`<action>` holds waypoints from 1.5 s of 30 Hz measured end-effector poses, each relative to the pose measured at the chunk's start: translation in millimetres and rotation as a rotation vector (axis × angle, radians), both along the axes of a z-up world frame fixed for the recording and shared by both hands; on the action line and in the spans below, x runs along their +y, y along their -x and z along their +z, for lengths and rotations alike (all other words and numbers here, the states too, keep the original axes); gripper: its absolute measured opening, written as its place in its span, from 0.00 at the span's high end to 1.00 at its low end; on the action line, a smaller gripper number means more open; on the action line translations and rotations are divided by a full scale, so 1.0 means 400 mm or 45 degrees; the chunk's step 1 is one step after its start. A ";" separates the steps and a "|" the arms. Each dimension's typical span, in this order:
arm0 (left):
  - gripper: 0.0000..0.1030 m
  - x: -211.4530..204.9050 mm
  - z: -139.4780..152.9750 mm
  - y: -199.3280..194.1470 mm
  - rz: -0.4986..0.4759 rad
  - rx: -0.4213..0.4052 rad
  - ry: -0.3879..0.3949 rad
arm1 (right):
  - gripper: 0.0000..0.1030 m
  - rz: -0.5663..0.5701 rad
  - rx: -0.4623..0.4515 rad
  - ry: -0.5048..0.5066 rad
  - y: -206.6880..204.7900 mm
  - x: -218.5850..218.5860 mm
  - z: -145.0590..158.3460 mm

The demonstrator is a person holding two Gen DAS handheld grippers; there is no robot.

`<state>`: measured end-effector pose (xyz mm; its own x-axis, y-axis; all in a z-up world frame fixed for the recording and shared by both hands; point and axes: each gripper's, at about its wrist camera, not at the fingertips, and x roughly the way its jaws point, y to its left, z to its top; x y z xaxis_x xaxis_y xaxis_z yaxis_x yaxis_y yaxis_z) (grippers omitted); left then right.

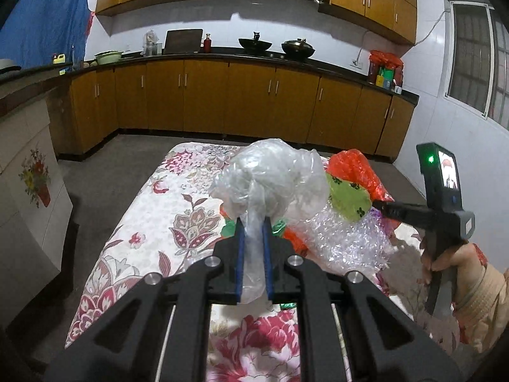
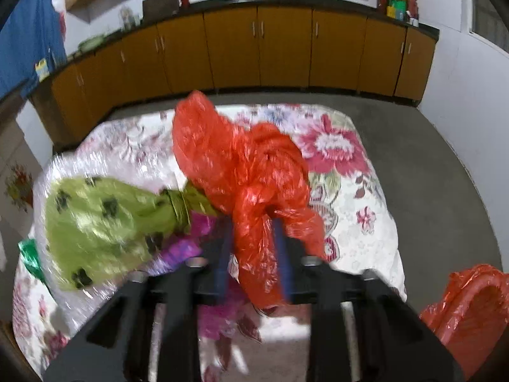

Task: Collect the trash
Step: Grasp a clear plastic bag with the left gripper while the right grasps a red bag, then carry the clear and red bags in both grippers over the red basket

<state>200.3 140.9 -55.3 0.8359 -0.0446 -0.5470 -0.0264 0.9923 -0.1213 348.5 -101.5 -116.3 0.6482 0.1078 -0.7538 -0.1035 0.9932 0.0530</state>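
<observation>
My left claw (image 1: 253, 222) is clamped on the neck of a clear plastic bag (image 1: 270, 175), whose crumpled bulk puffs up just beyond my blue fingertips (image 1: 240, 232) while its tail hangs back between them. My right claw (image 2: 253, 226) is pinched on a red plastic bag (image 2: 241, 165): the knotted part sits between the pads and the rest billows up and ahead of them. Left of that claw lies a green bag with dark paw prints (image 2: 105, 216), tied at its neck, resting on a sheet of bubble wrap (image 2: 54, 172), with a scrap of purple wrapper (image 2: 187, 248) just beside the left finger. All this lies on a flowered cloth (image 2: 350, 159). Low to the right of my right claw, a red-lined bin (image 2: 474, 312) stands on the floor.
</observation>
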 end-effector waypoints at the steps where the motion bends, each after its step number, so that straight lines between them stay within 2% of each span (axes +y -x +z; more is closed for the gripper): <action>1: 0.89 -0.005 0.002 -0.002 -0.003 0.000 0.001 | 0.87 0.000 -0.011 -0.009 0.012 -0.007 0.005; 10: 0.89 -0.052 0.027 0.010 -0.045 -0.016 0.020 | 0.89 -0.055 -0.130 -0.172 0.156 -0.106 0.122; 15: 0.89 -0.112 0.048 0.024 -0.102 -0.036 0.022 | 0.89 -0.103 -0.175 -0.150 0.261 -0.153 0.171; 25: 0.89 -0.282 0.087 0.054 -0.253 -0.057 0.023 | 0.89 -0.264 -0.218 -0.111 0.429 -0.267 0.221; 34: 0.89 -0.449 0.096 0.090 -0.414 -0.041 0.035 | 0.89 -0.440 -0.267 -0.171 0.583 -0.407 0.260; 45: 0.89 -0.645 0.089 0.126 -0.617 -0.006 0.061 | 0.89 -0.615 -0.302 -0.237 0.696 -0.539 0.263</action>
<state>149.7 -116.9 -19.7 0.7152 -0.4545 -0.5309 0.4382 0.8834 -0.1660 70.3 -317.0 -11.0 0.8062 -0.1258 -0.5782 0.3298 0.9068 0.2626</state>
